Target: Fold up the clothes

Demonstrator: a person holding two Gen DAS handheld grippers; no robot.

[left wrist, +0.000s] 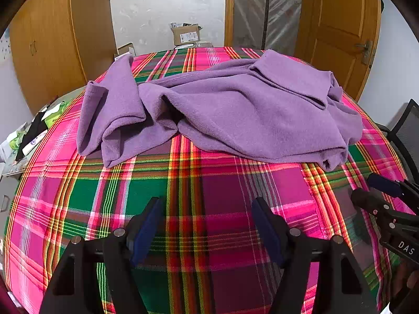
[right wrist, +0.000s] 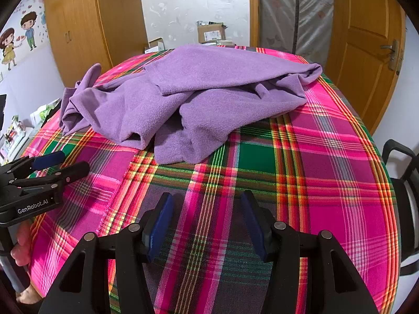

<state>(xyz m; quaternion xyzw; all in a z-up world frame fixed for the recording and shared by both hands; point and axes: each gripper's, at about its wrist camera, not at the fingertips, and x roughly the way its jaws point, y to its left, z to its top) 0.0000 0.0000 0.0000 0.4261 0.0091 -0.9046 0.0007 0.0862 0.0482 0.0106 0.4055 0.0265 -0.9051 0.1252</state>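
Observation:
A purple fleece garment [left wrist: 235, 110] lies crumpled across the far half of a table under a pink, green and red plaid cloth [left wrist: 199, 191]; the right wrist view shows the garment [right wrist: 188, 99] bunched with folds and loose ends. My left gripper [left wrist: 207, 204] hovers over bare plaid near the front, open, nothing between its blue pads. My right gripper [right wrist: 207, 198] hangs likewise over the plaid, open and empty. Each gripper shows in the other's view: the right gripper [left wrist: 366, 188] at the right edge, the left gripper [right wrist: 76, 162] at the left edge. Neither touches the garment.
A wooden wardrobe [left wrist: 52, 39] stands at back left and a wooden door [left wrist: 340, 26] at back right. A cardboard box [left wrist: 186, 35] sits against the far wall. A black chair [right wrist: 403, 183] is beside the table's right edge. Clutter [left wrist: 31, 130] lies left of the table.

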